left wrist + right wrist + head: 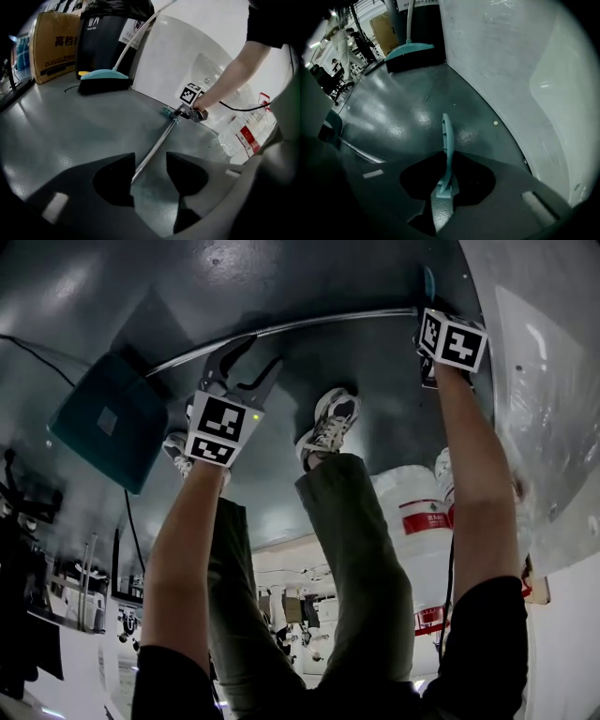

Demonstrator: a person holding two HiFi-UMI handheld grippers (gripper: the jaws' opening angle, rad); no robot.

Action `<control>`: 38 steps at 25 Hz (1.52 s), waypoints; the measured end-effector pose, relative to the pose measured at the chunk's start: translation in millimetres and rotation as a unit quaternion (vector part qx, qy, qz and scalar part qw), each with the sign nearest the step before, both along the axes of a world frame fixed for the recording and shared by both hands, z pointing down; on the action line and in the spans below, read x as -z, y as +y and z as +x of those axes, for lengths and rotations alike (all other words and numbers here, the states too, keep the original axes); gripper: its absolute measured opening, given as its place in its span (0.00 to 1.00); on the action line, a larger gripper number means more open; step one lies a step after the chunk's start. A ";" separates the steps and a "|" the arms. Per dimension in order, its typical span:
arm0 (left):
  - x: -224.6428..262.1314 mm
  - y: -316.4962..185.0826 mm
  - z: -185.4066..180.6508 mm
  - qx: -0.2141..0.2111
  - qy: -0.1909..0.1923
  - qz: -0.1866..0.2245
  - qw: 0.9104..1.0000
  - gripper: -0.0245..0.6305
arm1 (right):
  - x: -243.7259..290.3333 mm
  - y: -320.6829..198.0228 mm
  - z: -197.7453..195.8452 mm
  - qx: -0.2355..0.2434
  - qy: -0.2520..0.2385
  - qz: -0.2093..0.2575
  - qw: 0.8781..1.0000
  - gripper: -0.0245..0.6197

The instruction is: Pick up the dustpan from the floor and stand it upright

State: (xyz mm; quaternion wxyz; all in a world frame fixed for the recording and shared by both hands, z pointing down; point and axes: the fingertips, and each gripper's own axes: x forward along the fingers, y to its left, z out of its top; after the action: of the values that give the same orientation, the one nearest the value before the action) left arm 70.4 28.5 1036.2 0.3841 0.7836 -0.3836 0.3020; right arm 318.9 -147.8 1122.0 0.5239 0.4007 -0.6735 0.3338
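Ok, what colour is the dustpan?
Teal dustpan with a silver pole; the head view shows it best.

The dustpan (108,423) lies down on the dark floor (309,362). It has a teal pan and a long, thin metal handle (281,329). The pan sits well apart from the white wall (544,381), and the handle stretches from it towards that wall. The handle's teal end grip (446,140), just beside the wall, is clamped between the right tool's (448,164) jaws.

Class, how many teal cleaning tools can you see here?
2: a teal plastic dustpan lying on the floor, and a teal black-bristled broom standing by the white wall.
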 end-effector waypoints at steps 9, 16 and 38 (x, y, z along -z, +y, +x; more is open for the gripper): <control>23.9 -14.8 -14.4 -0.001 -0.003 0.007 1.000 0.38 | 55.0 -11.9 -10.7 -0.019 -0.035 0.032 0.999 0.13; 67.3 -26.3 -31.5 -0.017 -0.002 0.024 1.000 0.38 | 138.1 -25.3 -40.3 -0.002 -0.035 0.091 0.995 0.13; 281.2 -45.6 -65.5 0.050 0.048 0.129 0.989 0.38 | 434.3 -92.7 -141.5 0.151 0.010 0.253 0.956 0.14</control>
State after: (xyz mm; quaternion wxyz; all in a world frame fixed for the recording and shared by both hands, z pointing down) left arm 4.9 -17.1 755.0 0.3121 0.8200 -0.4397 0.1922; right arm 177.4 -240.5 687.7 0.4559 0.4173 -0.7834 0.0658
